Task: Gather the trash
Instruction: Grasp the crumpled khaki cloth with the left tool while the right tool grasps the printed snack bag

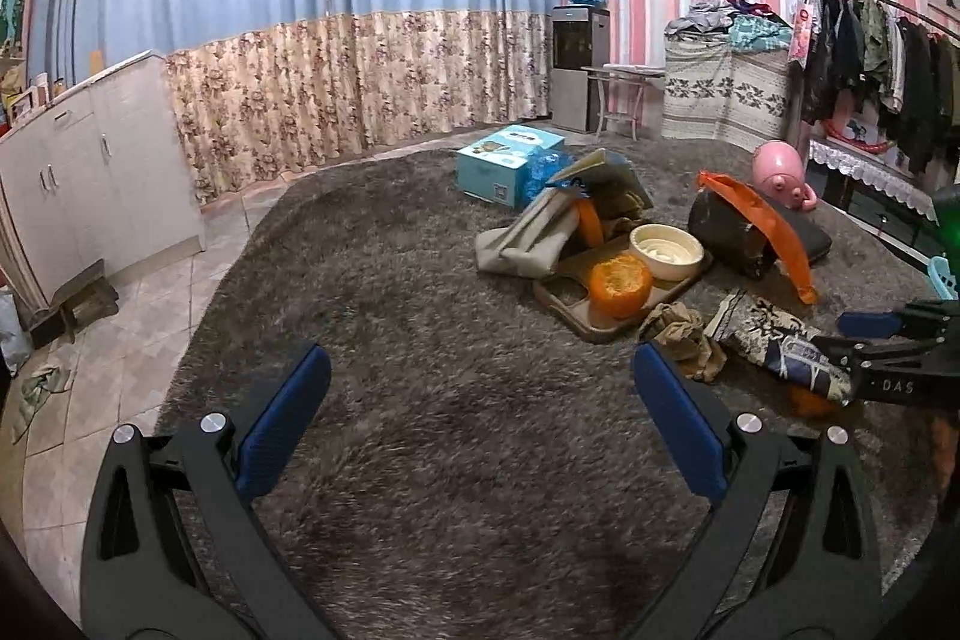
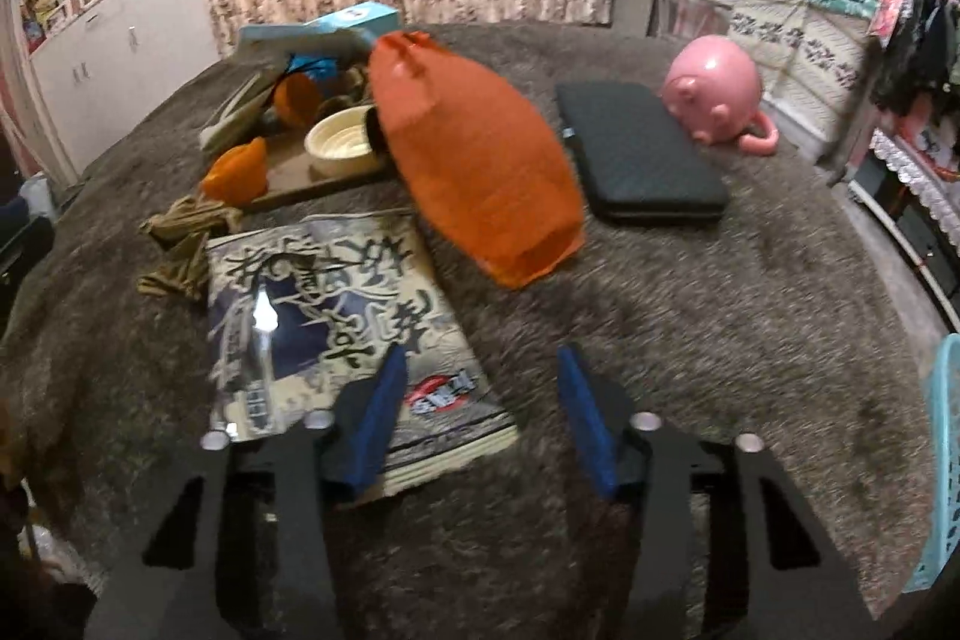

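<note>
Printed snack packet (image 2: 336, 334) lying flat on the grey rug (image 2: 690, 292), just beside crumpled brown paper (image 2: 180, 244); right gripper (image 2: 480, 406) spread, empty, straddling its near corner. Left gripper (image 1: 480, 424) spread over bare rug. The packet looks light, thin and slick, best pinched at an edge.

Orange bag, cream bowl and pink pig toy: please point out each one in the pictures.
Orange bag (image 2: 480, 160): right wrist view, middle of its flat side.
Cream bowl (image 1: 666, 250): left wrist view, its outer wall.
Pink pig toy (image 2: 711, 100): right wrist view, its round head.
</note>
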{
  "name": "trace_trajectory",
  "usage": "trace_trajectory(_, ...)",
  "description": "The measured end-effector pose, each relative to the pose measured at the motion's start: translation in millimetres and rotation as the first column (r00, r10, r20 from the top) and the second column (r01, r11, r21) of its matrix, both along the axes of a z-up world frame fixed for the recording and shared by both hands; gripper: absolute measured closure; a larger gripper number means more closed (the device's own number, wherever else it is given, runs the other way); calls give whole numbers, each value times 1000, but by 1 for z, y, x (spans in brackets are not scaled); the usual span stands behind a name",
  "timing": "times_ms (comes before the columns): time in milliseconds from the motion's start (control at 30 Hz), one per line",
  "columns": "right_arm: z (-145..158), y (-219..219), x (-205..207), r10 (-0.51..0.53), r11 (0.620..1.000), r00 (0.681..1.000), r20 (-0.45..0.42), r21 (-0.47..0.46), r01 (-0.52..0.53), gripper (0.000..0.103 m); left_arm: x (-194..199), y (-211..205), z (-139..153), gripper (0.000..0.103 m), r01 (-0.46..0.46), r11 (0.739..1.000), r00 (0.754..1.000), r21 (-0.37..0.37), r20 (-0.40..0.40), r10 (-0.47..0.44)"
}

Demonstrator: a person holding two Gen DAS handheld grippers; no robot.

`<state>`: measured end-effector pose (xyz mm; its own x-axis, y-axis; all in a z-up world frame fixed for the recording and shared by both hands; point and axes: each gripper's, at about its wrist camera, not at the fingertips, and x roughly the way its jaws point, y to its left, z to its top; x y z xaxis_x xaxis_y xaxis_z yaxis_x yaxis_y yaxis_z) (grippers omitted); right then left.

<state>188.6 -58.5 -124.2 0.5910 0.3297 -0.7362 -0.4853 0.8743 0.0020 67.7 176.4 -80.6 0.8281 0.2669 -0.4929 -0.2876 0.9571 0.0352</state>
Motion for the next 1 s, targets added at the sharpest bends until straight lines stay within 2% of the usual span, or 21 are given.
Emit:
trace_trajectory(67,-1,-1,-5,25,1000,1000,-15,19,-24,78,3,-5,1,5,17,1000,1000,-3,1,-17)
trace_trajectory(100,-2,0,-5,34,999,999,-22,26,-33,78,5,-8,1,5,25,1000,1000,-7,1,-25)
trace_trajectory(167,-2,3,-9,39,999,999,-2,4,-39,86,10,-15,1,5,52,998,999,-21,-1,-52)
trace_trajectory(233,-1,2,-10,41,999,999,13,-7,-41,102,15,-20,1,5,78,996,997,-36,-4,-78)
trace_trajectory(267,-1,-1,-9,36,999,999,16,-6,-36,103,18,-23,-1,5,89,995,996,-43,-9,-90)
trace_trajectory(500,14,-41,-13,-36,999,997,67,28,34,103,50,-45,-12,5,174,978,980,-117,-73,-183)
trace_trajectory(567,17,-59,-11,-67,997,997,49,34,65,103,63,-53,-16,6,196,972,973,-129,-96,-209)
trace_trajectory(600,17,-66,-11,-77,997,996,48,31,75,103,69,-55,-19,13,201,970,970,-133,-111,-216)
trace_trajectory(633,17,-70,-12,-82,996,995,53,24,81,103,73,-57,-20,25,205,969,968,-138,-120,-221)
trace_trajectory(667,17,-74,-12,-87,996,994,58,18,87,101,80,-57,-22,30,219,962,961,-161,-137,-242)
trace_trajectory(733,19,-81,-14,-104,994,993,63,23,103,101,87,-55,-26,55,234,952,952,-199,-150,-266)
trace_trajectory(800,21,-83,-15,-112,993,992,63,33,110,101,89,-51,-28,68,221,953,951,-208,-169,-257)
trace_trajectory(867,24,-82,-17,-112,993,992,65,43,109,101,81,-47,-24,70,223,949,955,-221,-148,-258)
trace_trajectory(933,26,-77,-19,-98,994,993,67,48,95,98,71,-44,-18,71,211,958,962,-195,-130,-239)
trace_trajectory(1000,27,-68,-23,-83,996,994,72,48,80,78,60,-38,-13,71,193,967,970,-169,-119,-214)
